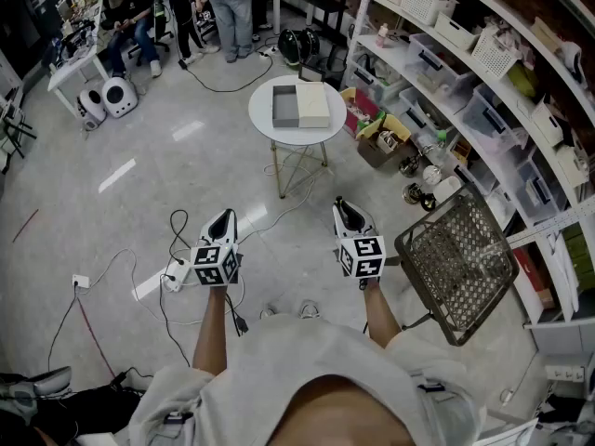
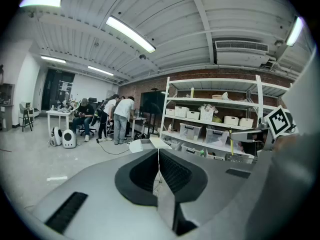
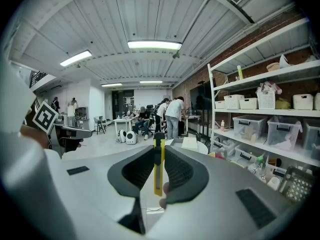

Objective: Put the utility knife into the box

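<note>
**Left tongs.** The left tongs [image 2: 159, 153] are held out over the floor in front of the person, above a white power strip [image 1: 175, 274]. The jaws are fully together, with only a thin seam between the pads. Nothing is gripped.

**Centre.** A round white table [image 1: 263, 126] stands on the floor well ahead of both tongs, roughly in line with the gap between them. The box [image 1: 299, 107] lies on the middle of the table. Its grey half is toward the left edge and its beige half toward the right edge. Both tongs are well apart from the table.

**Right tongs.** The right tongs [image 3: 159, 151] are held beside the left at about the same height. The jaws stand narrow, clamped on the yellow utility knife [image 3: 158, 170]. The knife stands upright between the pads. Its dark upper end projects past the jaw tips and its lower end hangs into the recess behind them. In the right gripper view, the table and box show just beyond the knife, slightly to its right.

**Right side.** A wire mesh chair [image 1: 457, 260] stands just right of the right tongs. Shelving [image 1: 465, 82] with storage bins runs along the wall.
</note>
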